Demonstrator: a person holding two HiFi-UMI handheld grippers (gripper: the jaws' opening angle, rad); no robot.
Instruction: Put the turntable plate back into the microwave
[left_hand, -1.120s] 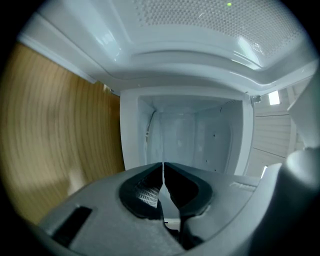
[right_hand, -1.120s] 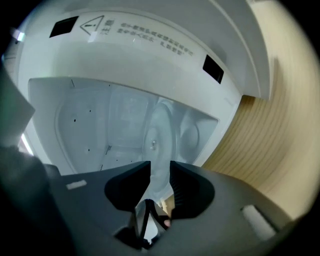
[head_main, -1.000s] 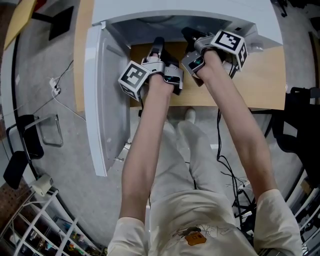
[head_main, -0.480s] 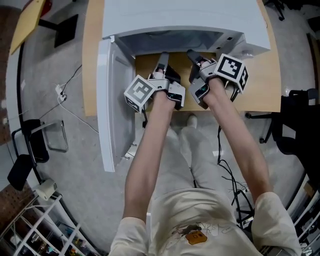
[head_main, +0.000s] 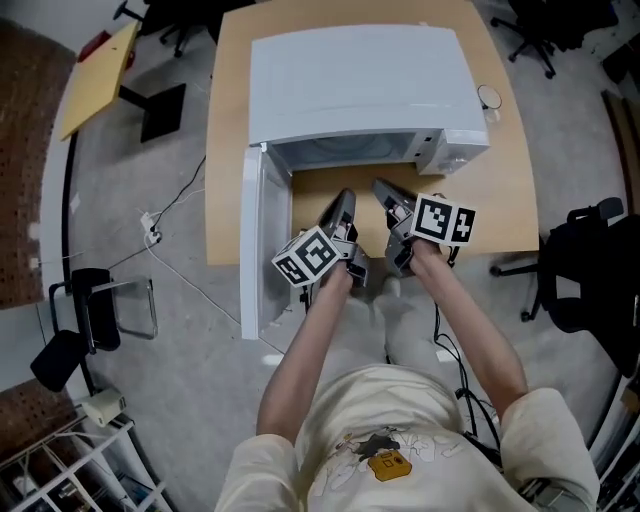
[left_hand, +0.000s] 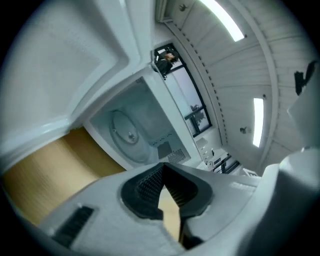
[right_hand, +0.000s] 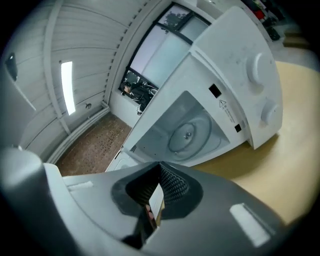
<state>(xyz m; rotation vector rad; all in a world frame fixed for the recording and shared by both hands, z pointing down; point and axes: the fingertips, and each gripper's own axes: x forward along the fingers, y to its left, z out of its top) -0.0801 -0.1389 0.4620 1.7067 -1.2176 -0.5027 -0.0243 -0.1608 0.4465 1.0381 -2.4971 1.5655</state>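
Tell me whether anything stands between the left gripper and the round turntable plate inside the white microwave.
Nothing visible does. The round turntable plate lies inside the open white microwave; only wooden tabletop separates it from the left gripper.

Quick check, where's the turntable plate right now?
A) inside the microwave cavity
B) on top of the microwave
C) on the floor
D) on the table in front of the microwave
A: the turntable plate lies flat on the cavity floor of the open microwave, visible in both gripper views.
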